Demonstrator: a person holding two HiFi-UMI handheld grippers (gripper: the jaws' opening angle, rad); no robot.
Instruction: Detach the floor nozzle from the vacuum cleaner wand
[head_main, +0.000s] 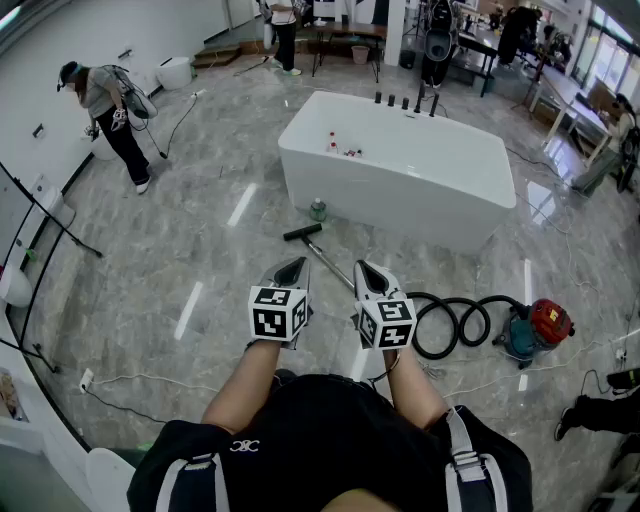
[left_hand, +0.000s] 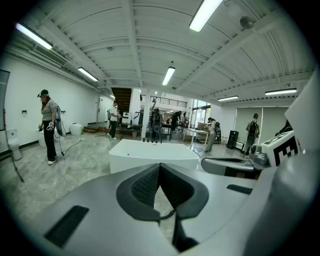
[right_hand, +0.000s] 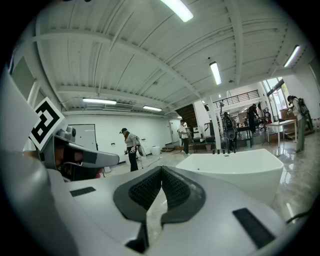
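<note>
Left gripper (head_main: 292, 268) and right gripper (head_main: 366, 270) both closed, empty | floor nozzle (head_main: 302, 233) looks light, rigid plastic, joint probably snug | grip wand (head_main: 330, 264) near joint, other on nozzle neck

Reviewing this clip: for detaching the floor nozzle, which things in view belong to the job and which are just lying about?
Belongs to the job:
- floor nozzle
- wand
- hose
- vacuum cleaner
- left gripper and right gripper, both shut and empty

Just lying about:
- white bathtub
- green container beside it
- white cable on the floor
</note>
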